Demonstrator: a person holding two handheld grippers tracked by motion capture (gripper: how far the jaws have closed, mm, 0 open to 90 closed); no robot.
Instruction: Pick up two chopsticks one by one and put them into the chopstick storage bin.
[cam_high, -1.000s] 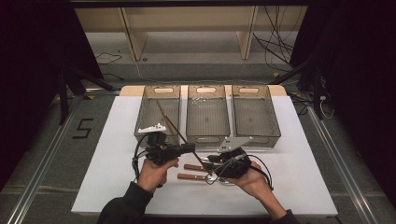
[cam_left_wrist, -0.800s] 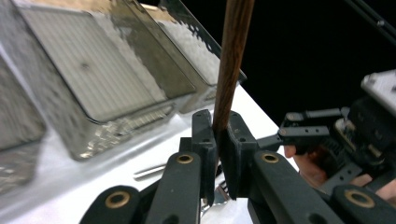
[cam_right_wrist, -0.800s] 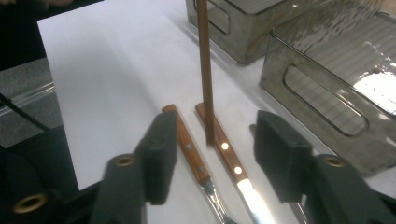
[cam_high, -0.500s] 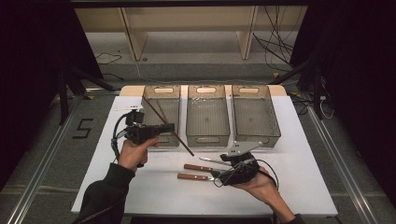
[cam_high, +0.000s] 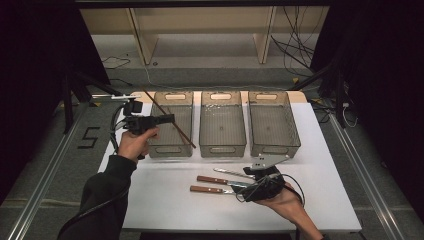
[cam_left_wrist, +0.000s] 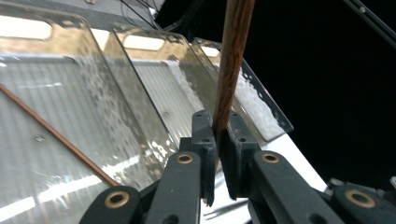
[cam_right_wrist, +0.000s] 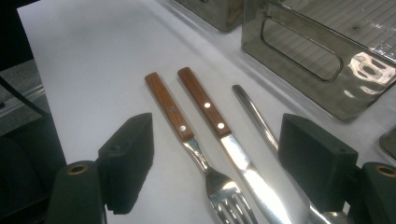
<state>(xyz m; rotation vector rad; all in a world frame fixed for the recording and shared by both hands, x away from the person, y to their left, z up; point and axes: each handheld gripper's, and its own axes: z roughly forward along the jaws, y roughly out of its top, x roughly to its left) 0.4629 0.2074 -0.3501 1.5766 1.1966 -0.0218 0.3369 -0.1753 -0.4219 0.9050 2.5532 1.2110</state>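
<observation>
My left gripper (cam_high: 167, 119) is up over the left bin (cam_high: 171, 127), and its jaws are squeezed tight on a chopstick (cam_left_wrist: 232, 65). I judge the stick to be light, stiff and smooth, so it could slip or spin if I hold it loosely. It is long and thin, and in the left gripper view I have it pinched low down with most of the stick standing up past the jaws, so the far end may swing about. A grip nearer the middle would keep it steadier, I think. In the high view the chopstick (cam_high: 168, 118) slants across the bin, and another chopstick (cam_left_wrist: 56, 134) already lies inside on the bottom. The bins are see-through plastic and look light, so a bump might push them. My right gripper (cam_high: 250, 184) rests low on the white table (cam_high: 160, 200) with its jaws wide open and nothing between them. In front of it lie a fork (cam_right_wrist: 187, 140) and a knife (cam_right_wrist: 224, 135), both with brown wooden handles, and a plain metal piece (cam_right_wrist: 257, 116) beside them whose far end I cannot make out. The metal parts look shiny and slippery, so I would grab the wooden handles. The only writing I can read is a big number 5 (cam_high: 88, 137) on the floor left of the table. I see no brand names on anything.
</observation>
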